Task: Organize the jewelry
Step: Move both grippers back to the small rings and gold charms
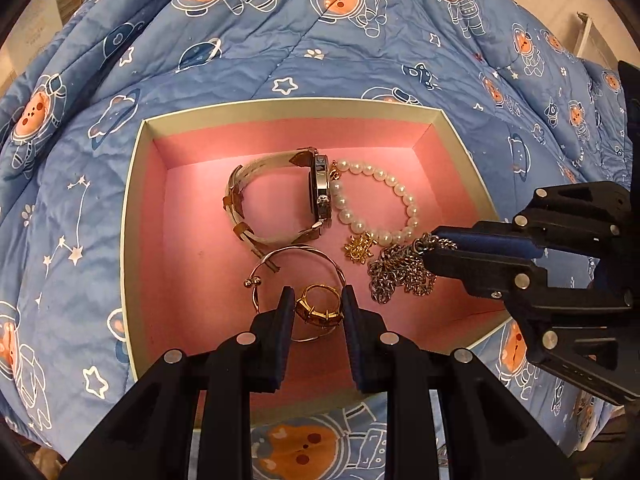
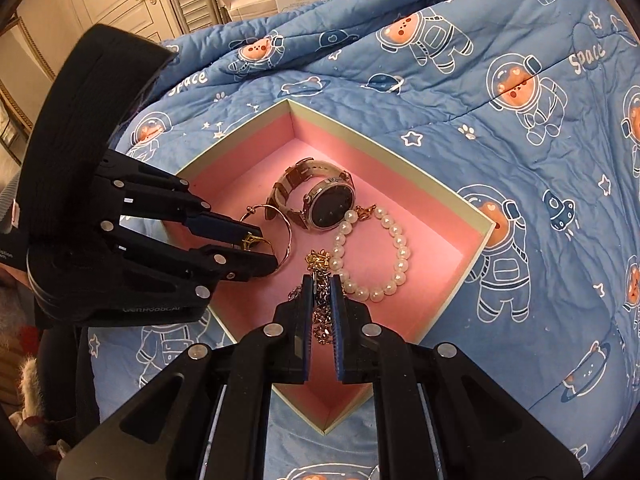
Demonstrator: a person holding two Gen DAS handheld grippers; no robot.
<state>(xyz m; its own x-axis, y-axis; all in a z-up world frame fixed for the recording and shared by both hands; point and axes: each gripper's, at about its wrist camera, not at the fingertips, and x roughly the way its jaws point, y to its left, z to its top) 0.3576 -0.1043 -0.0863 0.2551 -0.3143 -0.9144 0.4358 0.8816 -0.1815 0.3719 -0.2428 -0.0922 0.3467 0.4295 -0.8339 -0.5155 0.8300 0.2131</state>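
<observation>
Jewelry is lying in the pink box (image 1: 148, 216): a watch (image 1: 320, 192), pearl bracelet (image 1: 384, 204) and bangle (image 1: 298, 254). The left gripper (image 1: 316, 308) is pinching a gold ring (image 1: 318, 312). The right gripper (image 2: 321, 292), angled down, is clamping a chain (image 1: 400, 276).

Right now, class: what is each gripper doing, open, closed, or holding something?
Left gripper: closed on the gold ring.
Right gripper: closed on the chain necklace.

The right gripper (image 2: 321, 286) pinches a silver chain (image 2: 322, 322) over the pink box (image 2: 448, 216) (on a blue blanket (image 2: 500, 140)), beside white pearls (image 2: 384, 256).
</observation>
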